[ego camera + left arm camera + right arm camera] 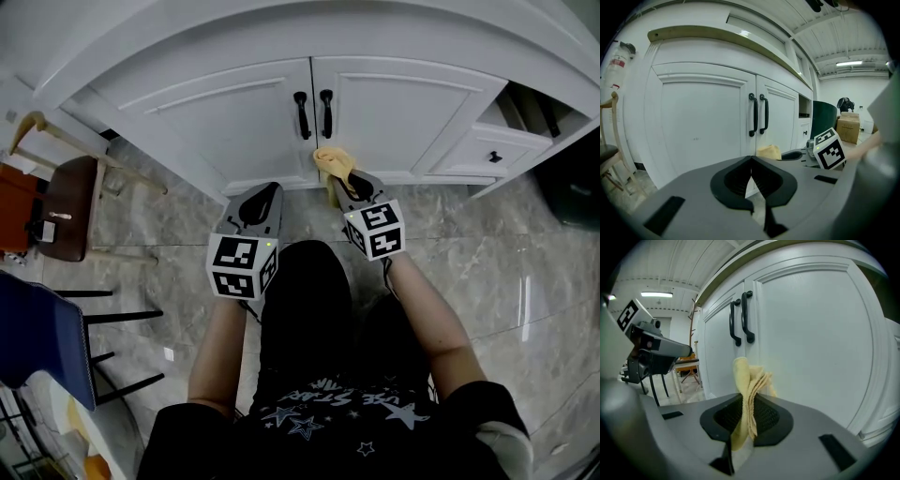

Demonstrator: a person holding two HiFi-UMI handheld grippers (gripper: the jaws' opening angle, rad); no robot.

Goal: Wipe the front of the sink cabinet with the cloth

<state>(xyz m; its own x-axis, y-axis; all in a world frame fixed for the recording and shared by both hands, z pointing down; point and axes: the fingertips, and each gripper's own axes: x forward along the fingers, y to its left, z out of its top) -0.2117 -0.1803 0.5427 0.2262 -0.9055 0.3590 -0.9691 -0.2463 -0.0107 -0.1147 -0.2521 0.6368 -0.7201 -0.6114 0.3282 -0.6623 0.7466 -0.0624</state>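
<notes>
Low on the front of the sink cabinet (403, 108), at 12 o'clock from the person's knees in the head view, the cloth (333, 161) is a soft yellow bundle of ribbed folds. The right gripper (345, 186) pinches it by its lower part, and the loose end stands up ahead of the jaws. It sits just beside the foot of the right door (398, 117); I cannot tell whether it touches yet. At 9 o'clock from it, the left gripper (261, 195) has its jaws pressed together on nothing.

My reading is that wiping is only about to start. The next move calls for pushing the cloth flat onto the panel and sweeping across.

The cabinet is smooth, glossy white with recessed panels and a curved front. Two slim black handles (314, 112) stand upright at 12 o'clock from the cloth, and strokes would have to go round them. Below lies a polished grey marbled floor (497, 272), with a brown chair (67, 208) at 9 o'clock.
</notes>
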